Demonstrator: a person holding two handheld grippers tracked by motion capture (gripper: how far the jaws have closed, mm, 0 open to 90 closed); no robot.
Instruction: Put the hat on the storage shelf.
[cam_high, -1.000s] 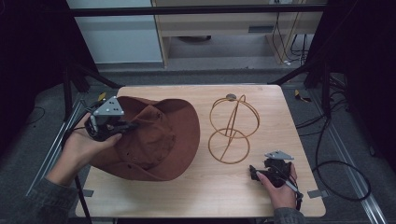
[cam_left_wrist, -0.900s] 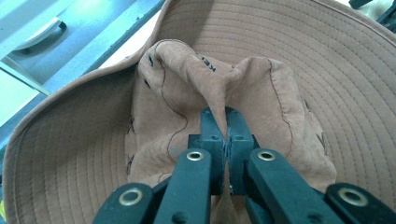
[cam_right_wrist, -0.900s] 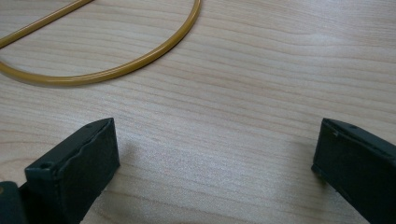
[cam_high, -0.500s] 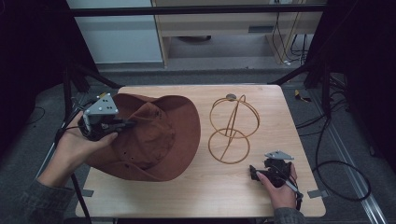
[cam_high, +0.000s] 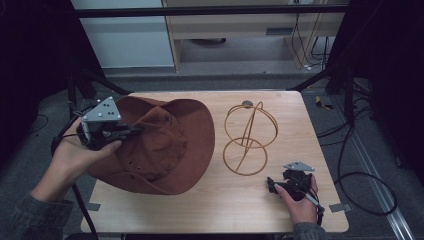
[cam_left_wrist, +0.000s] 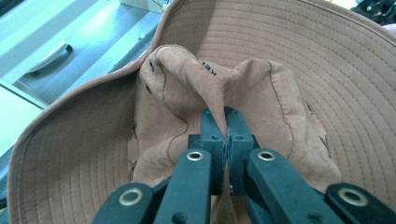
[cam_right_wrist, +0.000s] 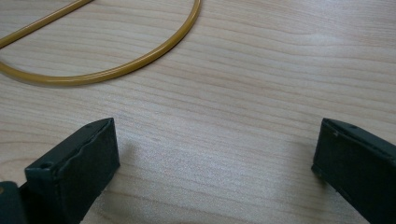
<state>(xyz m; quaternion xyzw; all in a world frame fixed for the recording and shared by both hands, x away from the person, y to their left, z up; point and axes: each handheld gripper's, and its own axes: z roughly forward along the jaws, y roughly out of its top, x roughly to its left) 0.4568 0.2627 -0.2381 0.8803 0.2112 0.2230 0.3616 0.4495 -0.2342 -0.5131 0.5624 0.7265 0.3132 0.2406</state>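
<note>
Wooden table (cam_high: 215, 210) over grey floor; left gripper (cam_high: 131, 129) fingers pinch brown hat (cam_high: 170, 150); right gripper (cam_high: 272, 185) fingers wide.

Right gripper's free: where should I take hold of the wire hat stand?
Probably the upright wire loop of the wire hat stand, near its top, approached from the right gripper's side with its open jaws. The base ring lies flat on the table, leaving little room underneath.

A pale wooden table (cam_high: 250, 210) stands on a grey floor (cam_high: 360, 125). Beyond its far edge sit a white cabinet (cam_high: 125, 45) and a beige shelf unit (cam_high: 240, 25); cables (cam_high: 310, 45) hang there.
</note>
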